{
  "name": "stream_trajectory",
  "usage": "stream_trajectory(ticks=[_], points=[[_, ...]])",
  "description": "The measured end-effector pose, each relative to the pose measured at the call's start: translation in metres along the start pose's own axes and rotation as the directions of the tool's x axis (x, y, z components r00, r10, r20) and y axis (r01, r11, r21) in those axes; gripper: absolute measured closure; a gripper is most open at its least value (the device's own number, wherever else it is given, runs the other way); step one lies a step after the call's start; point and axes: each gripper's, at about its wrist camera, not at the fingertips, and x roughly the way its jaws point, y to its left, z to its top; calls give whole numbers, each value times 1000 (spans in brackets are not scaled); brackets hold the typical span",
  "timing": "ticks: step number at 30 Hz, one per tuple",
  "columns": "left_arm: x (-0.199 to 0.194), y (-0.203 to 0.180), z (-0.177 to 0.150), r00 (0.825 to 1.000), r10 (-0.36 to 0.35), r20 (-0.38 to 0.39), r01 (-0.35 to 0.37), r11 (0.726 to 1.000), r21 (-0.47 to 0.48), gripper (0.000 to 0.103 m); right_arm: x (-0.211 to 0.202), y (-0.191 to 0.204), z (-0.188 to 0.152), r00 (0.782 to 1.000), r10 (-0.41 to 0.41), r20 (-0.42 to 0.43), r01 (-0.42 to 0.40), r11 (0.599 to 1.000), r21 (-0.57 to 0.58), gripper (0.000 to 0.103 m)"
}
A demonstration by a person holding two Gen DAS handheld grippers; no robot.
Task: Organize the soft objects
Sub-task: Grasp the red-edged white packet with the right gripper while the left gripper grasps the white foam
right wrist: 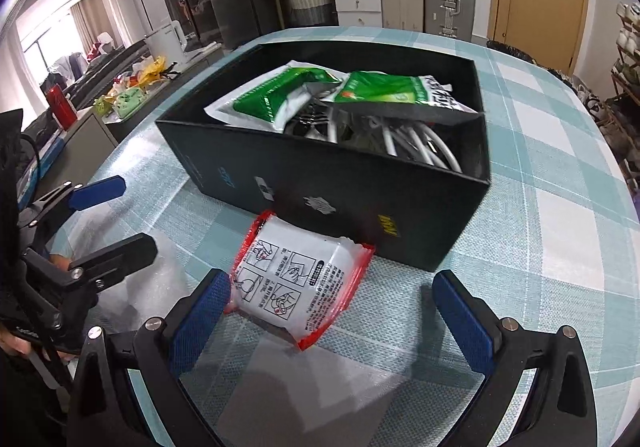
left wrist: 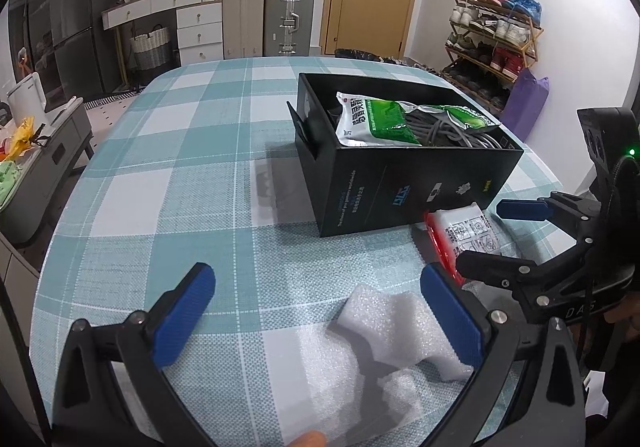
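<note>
Left gripper (left wrist: 316,311): my jaws spread, white foam (left wrist: 396,331) between.
Right gripper (right wrist: 332,311): spread around the red-edged packet (right wrist: 296,283) beside the black box (right wrist: 360,191).

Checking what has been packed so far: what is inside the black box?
The black box holds two green-and-white packets lying on a coil of grey cable. Anything beneath them is covered. The red-edged packet and white foam lie outside on the table.

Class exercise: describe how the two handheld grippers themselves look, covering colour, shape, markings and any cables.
The left gripper and the right gripper match: black angular frames with silver screws and two fingers faced with textured blue pads. The right one shows a green light, a black cable and white lettering.
</note>
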Motion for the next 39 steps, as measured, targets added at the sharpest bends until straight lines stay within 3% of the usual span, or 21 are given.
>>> stream_trajectory(ticks=[13, 24, 26, 31, 39], points=[[2, -4, 0, 1000, -19, -11, 19, 1000, 13, 0, -8, -16, -8, 999, -35, 0, 35, 999, 26, 1], [3, -3, -1, 1000, -22, -18, 22, 1000, 4, 0, 0, 1, -4, 1000, -26, -1, 26, 999, -21, 2], [3, -3, -1, 1000, -22, -19, 22, 1000, 2, 0, 2, 2, -4, 999, -37, 1, 37, 999, -25, 5], [3, -4, -1, 999, -26, -21, 26, 1000, 6, 0, -1, 7, -9, 999, -34, 4, 34, 997, -67, 25], [0, -9, -3, 998, -62, -31, 62, 998, 27, 0, -13, 12, -17, 999, -23, 32, 26, 995, -99, 43]])
